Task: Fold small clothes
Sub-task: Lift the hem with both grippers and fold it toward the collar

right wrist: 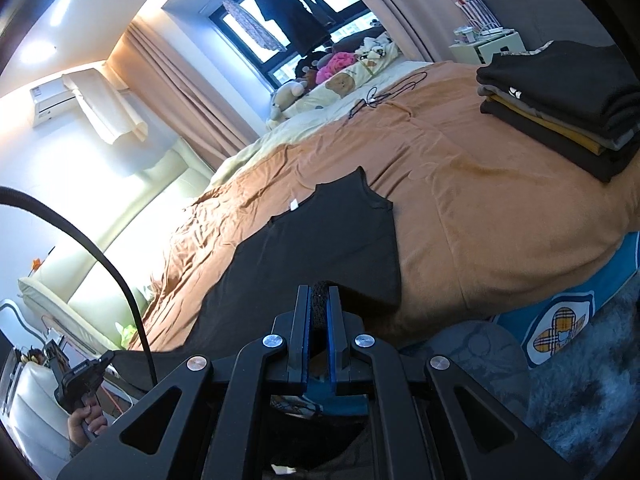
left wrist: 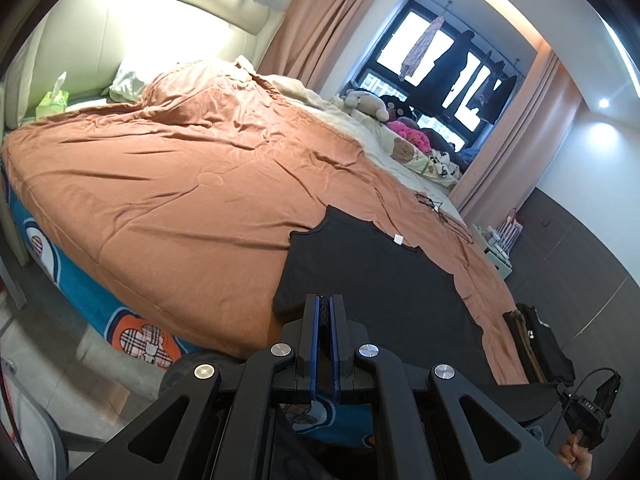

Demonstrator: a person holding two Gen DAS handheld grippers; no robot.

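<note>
Both claws, left claw and right claw, pinch our black shirt's near hem at the bed edge; wide bare quilt lies beyond; only the right view shows the folded stack far right.

left gripper: jaws closed, pointing downward | right gripper: jaws closed, pinching dark fabric, pointing slightly downward

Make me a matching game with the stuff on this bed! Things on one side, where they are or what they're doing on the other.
Things:
1. black shirt
2. stack of folded clothes
3. stuffed animals
4. tissue box

Places or states:
A. by the window
B. near the headboard
C. piled at the bed's corner
D. spread flat, its near edge pinched by both grippers

Pairs: 1-D, 2-C, 3-A, 4-B
</note>
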